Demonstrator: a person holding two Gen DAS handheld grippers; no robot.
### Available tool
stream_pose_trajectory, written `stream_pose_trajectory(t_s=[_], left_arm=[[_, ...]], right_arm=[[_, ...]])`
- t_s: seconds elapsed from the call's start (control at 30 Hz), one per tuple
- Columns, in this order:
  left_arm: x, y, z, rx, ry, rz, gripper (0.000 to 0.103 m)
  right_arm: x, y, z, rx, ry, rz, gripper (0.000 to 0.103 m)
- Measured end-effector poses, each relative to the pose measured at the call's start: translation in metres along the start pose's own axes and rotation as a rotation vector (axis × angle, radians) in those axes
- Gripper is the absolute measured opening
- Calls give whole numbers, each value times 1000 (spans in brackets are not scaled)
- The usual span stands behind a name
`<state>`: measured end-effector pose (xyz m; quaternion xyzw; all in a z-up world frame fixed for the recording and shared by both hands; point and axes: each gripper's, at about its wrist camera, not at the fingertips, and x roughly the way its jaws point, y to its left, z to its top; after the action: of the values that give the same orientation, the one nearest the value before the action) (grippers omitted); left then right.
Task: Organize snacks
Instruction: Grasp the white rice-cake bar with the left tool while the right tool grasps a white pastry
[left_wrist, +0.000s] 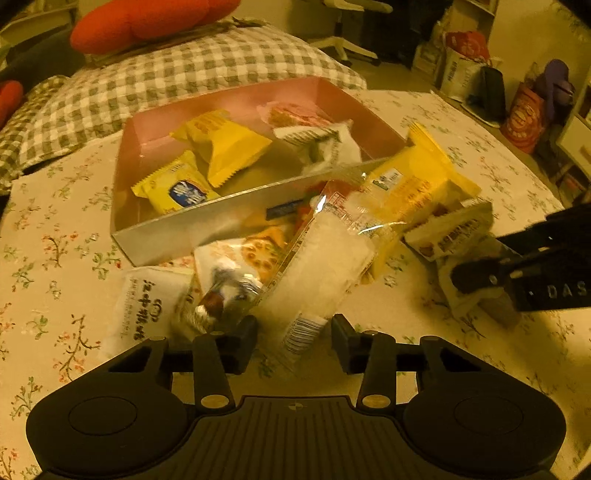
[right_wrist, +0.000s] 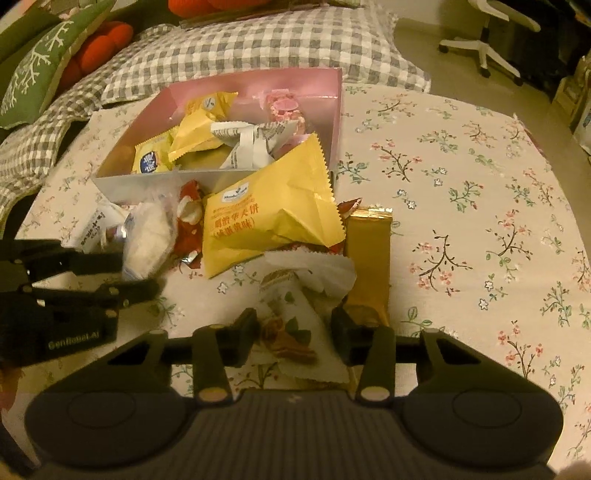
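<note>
Where it lies, the clear snack packet (left_wrist: 317, 266) shows white filling.

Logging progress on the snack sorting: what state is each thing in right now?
pink box: open, partly filled with packets
clear packet: between left gripper fingers, not clamped
white packet: between right gripper fingers, not clamped
big yellow packet: outside, leaning on box
gold bar: lying outside box

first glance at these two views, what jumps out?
A pink box at the back of the flowered tablecloth, already holding yellow and white packets. In front of it lies a loose snack pile, topped by a big yellow packet. Both grippers, left and right, are open at the pile's near edge.
</note>
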<state>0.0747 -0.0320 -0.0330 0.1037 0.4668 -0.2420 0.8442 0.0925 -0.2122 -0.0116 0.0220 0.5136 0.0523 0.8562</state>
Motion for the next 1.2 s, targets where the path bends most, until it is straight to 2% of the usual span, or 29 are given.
stream_pose_trajectory(t_s=[0.13,0.2,0.47,0.57,0.7,0.8,0.97,1.2], left_arm=[[-4,-6,1,34,-19,1,50],[-5,-8,2,48,-41,5,58],[5,-23,6,125,-64,10,58],[6,-27,5,150,-59,24,54],[4,-29,4,170,-48,27,35],[0,-28,5,153,-42,1,29],[-8,-24,5,95,-34,-37,23],[-17,-15,2,20,-6,-68,22]], right_arm=[[-3,1,0,-3,3,19,36],[-3,2,0,-1,4,33,35],[-6,4,0,-6,0,52,31],[-7,5,0,-11,-1,56,30],[-9,3,0,5,-2,83,24],[-10,3,0,15,0,108,21],[-13,3,0,30,-4,142,18],[-18,2,0,50,-11,173,13]])
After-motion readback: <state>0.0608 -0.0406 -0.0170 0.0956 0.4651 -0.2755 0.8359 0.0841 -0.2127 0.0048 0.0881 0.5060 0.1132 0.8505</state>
